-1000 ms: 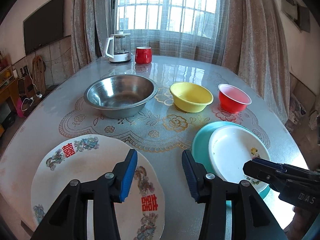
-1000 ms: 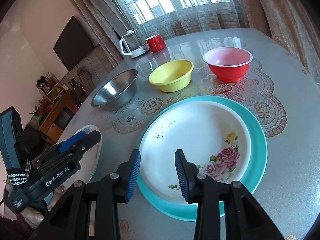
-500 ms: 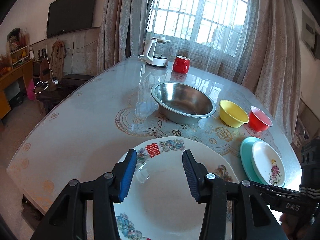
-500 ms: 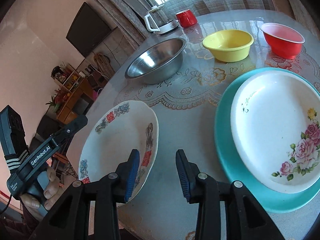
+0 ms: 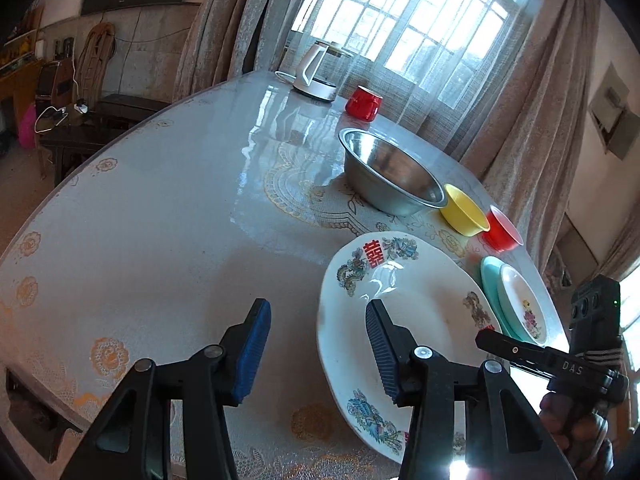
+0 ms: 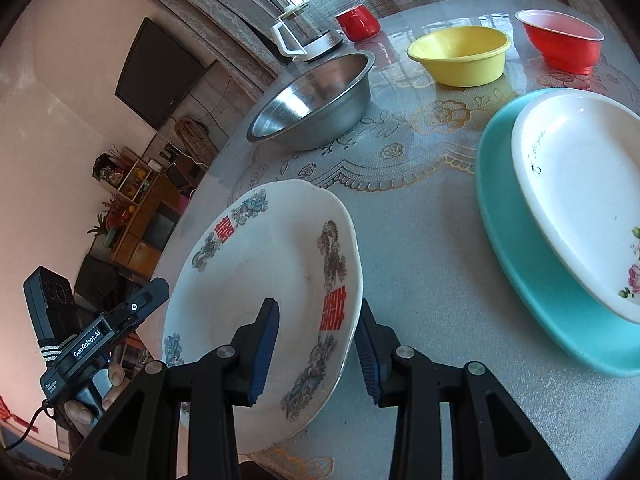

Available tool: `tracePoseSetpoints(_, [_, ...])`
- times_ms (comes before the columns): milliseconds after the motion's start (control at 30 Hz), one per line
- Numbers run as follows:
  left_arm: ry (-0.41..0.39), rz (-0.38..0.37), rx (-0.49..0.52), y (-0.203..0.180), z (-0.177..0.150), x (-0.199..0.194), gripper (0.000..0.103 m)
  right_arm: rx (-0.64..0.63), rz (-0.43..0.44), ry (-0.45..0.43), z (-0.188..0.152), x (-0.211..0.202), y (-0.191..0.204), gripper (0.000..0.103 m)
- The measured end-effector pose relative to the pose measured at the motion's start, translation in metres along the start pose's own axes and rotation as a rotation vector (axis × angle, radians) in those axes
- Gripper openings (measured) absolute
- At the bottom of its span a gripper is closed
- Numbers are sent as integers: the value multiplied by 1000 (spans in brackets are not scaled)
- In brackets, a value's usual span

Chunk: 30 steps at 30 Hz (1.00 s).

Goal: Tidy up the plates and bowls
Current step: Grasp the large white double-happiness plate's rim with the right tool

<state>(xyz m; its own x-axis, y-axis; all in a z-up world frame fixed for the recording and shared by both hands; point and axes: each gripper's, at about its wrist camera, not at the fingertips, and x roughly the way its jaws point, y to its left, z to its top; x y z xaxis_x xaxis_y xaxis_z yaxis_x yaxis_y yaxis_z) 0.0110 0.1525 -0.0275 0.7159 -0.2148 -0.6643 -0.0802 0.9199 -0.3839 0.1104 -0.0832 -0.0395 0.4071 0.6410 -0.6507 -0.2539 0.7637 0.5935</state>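
A large white plate (image 5: 420,312) (image 6: 260,272) with red characters and dragon prints lies near the table's front edge. My left gripper (image 5: 318,344) stands open astride its left rim, one finger over the bare table and the other over the plate. My right gripper (image 6: 316,350) is open astride the right rim, with the rim between the pads and no visible pressing. Farther back stand a steel bowl (image 5: 392,176) (image 6: 316,100), a yellow bowl (image 5: 464,212) (image 6: 460,54) and a red bowl (image 5: 502,228) (image 6: 560,40). A white flowered plate (image 5: 520,300) (image 6: 580,184) rests on a teal plate (image 5: 490,280) (image 6: 520,240).
A white kettle (image 5: 316,72) (image 6: 304,36) and a red mug (image 5: 362,102) (image 6: 358,22) stand at the far side by the curtained window. The round table (image 5: 160,208) carries a lace-pattern cover. A hand holds each gripper's handle at the near edge.
Both grippers have swung left. The left went from between the two plate stacks to the big plate's left rim. The right left the flowered plate and now straddles the big plate's right rim.
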Motion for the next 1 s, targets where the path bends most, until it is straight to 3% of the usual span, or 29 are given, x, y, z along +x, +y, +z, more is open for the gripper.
tracePoseSetpoints(167, [48, -47, 42, 1, -5, 13, 51, 0, -8, -32, -9, 6, 3, 38])
tracePoseSetpoints(467, [83, -34, 83, -5, 1, 27, 52, 26, -30, -75, -15, 7, -2, 17])
tracePoseSetpoints(600, [101, -9, 147, -12, 1, 32, 50, 1, -56, -75, -17, 7, 3, 17])
tracePoseSetpoints(700, [94, -9, 209, -22, -2, 31, 38, -41, -90, -71, -17, 8, 9, 17])
tracePoseSetpoints(1000, [87, 27, 232, -27, -3, 31, 37, -77, -101, -35, -11, 11, 12, 19])
